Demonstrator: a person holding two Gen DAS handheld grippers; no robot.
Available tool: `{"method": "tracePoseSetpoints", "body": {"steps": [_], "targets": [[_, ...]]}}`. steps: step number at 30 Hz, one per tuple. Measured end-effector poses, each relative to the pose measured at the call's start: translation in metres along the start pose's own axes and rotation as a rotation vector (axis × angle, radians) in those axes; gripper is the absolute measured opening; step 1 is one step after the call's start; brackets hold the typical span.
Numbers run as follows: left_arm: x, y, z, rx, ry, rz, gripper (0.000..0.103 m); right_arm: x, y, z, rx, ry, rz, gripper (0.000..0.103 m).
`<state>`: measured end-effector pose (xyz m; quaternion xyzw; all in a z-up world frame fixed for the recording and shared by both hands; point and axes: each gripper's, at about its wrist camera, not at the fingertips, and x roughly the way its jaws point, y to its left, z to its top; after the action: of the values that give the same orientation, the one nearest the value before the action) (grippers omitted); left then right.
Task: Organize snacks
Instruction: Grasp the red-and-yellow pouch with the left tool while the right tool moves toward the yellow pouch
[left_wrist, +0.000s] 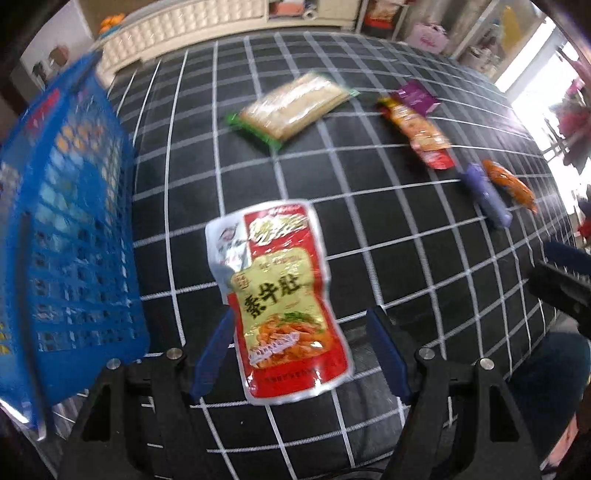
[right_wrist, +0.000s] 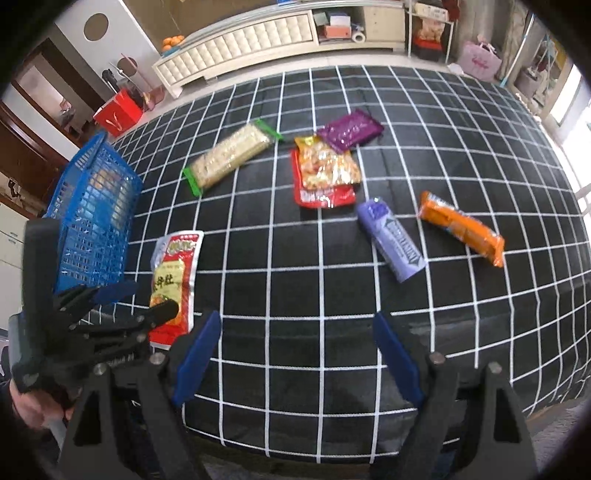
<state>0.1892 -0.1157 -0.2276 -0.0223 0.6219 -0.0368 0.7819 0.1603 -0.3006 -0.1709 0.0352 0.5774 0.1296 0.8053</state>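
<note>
- Your left gripper (left_wrist: 299, 354) is wide open, fingers either side of the red snack pouch (left_wrist: 284, 299), not closed on it; lined up for a pinch.
- The pouch lies flat on the black checked cloth (right_wrist: 295, 295), near edge, just beside the blue basket (right_wrist: 96, 210), so it's likely the short first move.
- Your right gripper (right_wrist: 295, 360) is open too, empty, hanging over bare cloth.
- Further out: cracker pack (right_wrist: 231, 157), purple roll (right_wrist: 393, 240), orange pack (right_wrist: 461, 229) still loose, waiting for the basket.
</note>
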Motion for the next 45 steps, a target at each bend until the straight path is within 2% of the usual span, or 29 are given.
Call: {"method": "tracePoseSetpoints", "body": {"steps": [4, 7, 16, 18, 19, 20, 22, 29, 36, 40, 45], "targets": [[0.017, 0.008, 0.002, -0.026, 0.034, -0.015, 0.071, 0.009, -0.008, -0.003, 0.018, 0.008, 0.018, 0.087], [0.029, 0.01, 0.003, -0.016, 0.049, 0.004, 0.071, 0.014, -0.014, -0.004, 0.037, 0.017, 0.031, 0.087], [0.036, 0.008, 0.007, 0.003, 0.015, 0.07, 0.073, 0.023, -0.013, -0.009, 0.046, 0.034, 0.036, 0.087], [0.034, 0.003, 0.005, 0.011, 0.005, 0.068, 0.061, 0.024, -0.011, -0.01, 0.047, 0.041, 0.032, 0.087], [0.031, 0.0, 0.004, 0.014, -0.003, 0.061, 0.044, 0.025, -0.01, -0.009, 0.049, 0.043, 0.031, 0.087], [0.029, -0.005, 0.003, 0.026, 0.001, 0.053, 0.038, 0.025, -0.01, -0.008, 0.053, 0.046, 0.031, 0.087], [0.025, -0.011, -0.001, 0.07, -0.003, 0.042, 0.036, 0.023, -0.009, -0.007, 0.056, 0.047, 0.026, 0.087], [0.0, -0.018, 0.001, 0.029, -0.046, -0.068, 0.035, 0.014, -0.008, 0.006, 0.046, 0.028, 0.005, 0.087], [-0.04, -0.02, 0.009, 0.03, -0.162, -0.077, 0.035, 0.01, -0.012, 0.033, 0.065, 0.012, 0.003, 0.087], [-0.046, -0.015, 0.031, 0.004, -0.19, -0.082, 0.035, 0.015, -0.016, 0.059, 0.056, 0.004, -0.012, 0.087], [-0.045, -0.006, 0.054, -0.013, -0.187, -0.074, 0.035, 0.034, -0.024, 0.096, 0.049, 0.001, -0.051, 0.087]]}}
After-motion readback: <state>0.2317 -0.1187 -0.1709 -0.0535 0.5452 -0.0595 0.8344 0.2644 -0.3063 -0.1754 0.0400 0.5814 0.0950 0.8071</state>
